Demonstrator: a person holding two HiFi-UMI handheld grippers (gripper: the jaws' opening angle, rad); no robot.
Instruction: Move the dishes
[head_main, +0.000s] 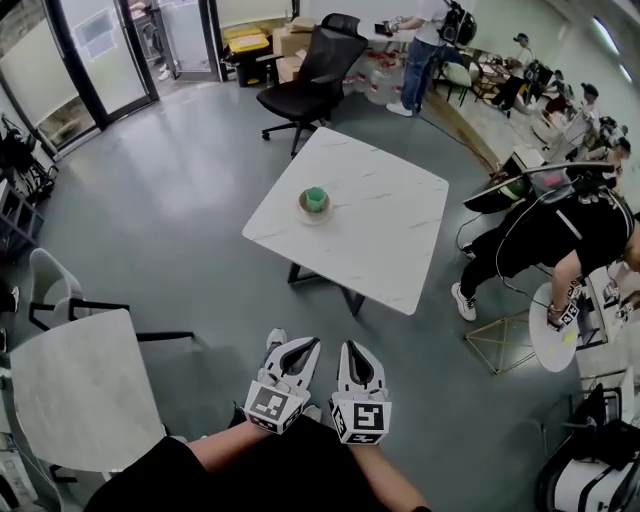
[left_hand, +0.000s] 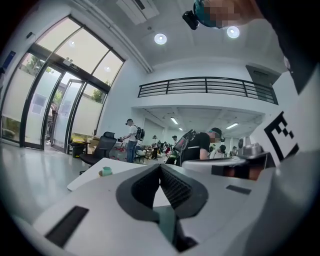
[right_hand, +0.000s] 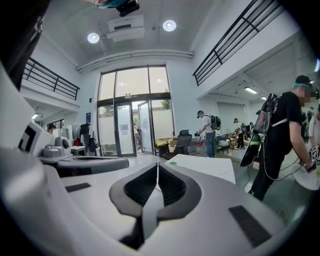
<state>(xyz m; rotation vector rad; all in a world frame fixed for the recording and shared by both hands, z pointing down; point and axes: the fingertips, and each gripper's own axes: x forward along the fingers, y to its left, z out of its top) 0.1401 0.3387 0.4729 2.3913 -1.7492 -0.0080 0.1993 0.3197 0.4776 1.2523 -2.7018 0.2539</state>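
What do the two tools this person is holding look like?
The left tool and right tool are both white, tapering shells with dark grey ribbed pads lining the jaws. Each carries a cube with black-and-white square markers. The person wears black sleeves.

I log a black office chair (head_main: 318, 62) beyond the white table (head_main: 385, 235); cardboard boxes (head_main: 291, 42) behind it, near glass doors (head_main: 95, 45); a person in black (head_main: 560, 235) bends over a small round table (head_main: 553, 342) at right; a second table (head_main: 85, 390) lower left.
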